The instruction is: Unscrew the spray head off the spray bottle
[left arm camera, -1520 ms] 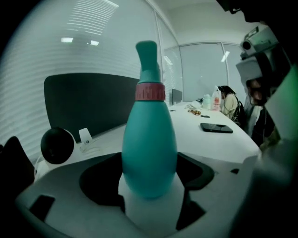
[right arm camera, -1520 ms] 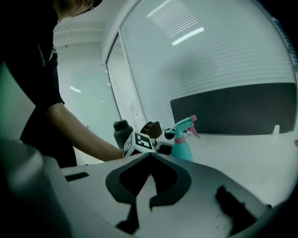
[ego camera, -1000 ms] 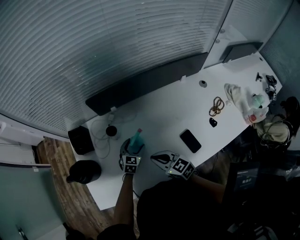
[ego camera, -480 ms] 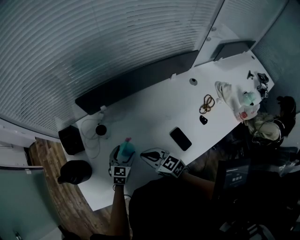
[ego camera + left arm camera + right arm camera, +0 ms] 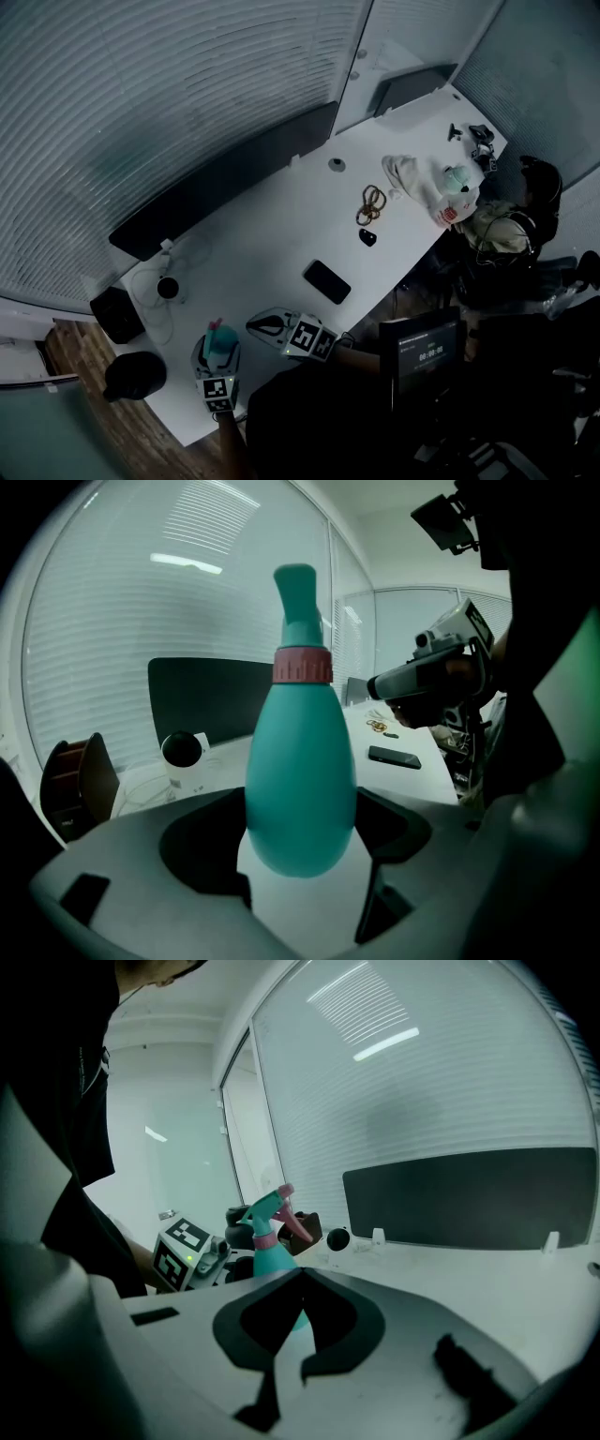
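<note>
Okay, table [image 5: 281,225]: white, runs from lower left to upper right in head view.
left gripper [image 5: 217,367]: lower left of head view, jaws clamped on the bottle's lower body, one on each side.
right gripper [image 5: 265,325]: just right of the left one, jaws fully together, nothing between them, clear of the bottle.
spray bottle [image 5: 300,780]: teal, upright, centre of left gripper view; can't tell if its base touches the table.
spray head [image 5: 298,602]: on the bottle, above pink collar [image 5: 302,665].
phone [image 5: 326,281]: dark, flat, up-right of right gripper.
</note>
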A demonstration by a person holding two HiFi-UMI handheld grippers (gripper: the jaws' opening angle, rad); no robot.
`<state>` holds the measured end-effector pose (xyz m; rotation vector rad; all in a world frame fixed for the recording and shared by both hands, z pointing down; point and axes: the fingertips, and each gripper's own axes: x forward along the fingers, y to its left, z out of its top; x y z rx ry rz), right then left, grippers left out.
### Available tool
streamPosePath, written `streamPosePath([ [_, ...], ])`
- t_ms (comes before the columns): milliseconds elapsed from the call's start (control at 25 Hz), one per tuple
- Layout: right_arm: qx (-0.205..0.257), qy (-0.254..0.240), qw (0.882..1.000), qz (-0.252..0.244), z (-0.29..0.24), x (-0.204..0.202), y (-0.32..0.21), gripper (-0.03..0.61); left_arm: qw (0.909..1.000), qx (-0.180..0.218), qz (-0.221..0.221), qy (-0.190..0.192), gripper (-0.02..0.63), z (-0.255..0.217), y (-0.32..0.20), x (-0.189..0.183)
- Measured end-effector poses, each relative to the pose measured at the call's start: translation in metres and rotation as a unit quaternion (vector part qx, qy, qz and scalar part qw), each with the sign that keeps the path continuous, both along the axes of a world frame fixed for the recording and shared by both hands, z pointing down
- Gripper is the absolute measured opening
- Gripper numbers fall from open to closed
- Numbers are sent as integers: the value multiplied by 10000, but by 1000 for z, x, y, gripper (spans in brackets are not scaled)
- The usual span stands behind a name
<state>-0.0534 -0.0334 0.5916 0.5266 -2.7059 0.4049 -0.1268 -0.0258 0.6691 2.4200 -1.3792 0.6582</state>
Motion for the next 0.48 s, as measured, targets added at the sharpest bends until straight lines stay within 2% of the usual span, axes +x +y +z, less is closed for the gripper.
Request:
streamPosePath([
  [280,-13,34,9999,127,0,7,-3,0,9999,-95,-71,-46,364,9,29,5],
  [480,37,40,9999,159,1,10,-6,0,9998,-113,-15,-166,364,6,31,6],
])
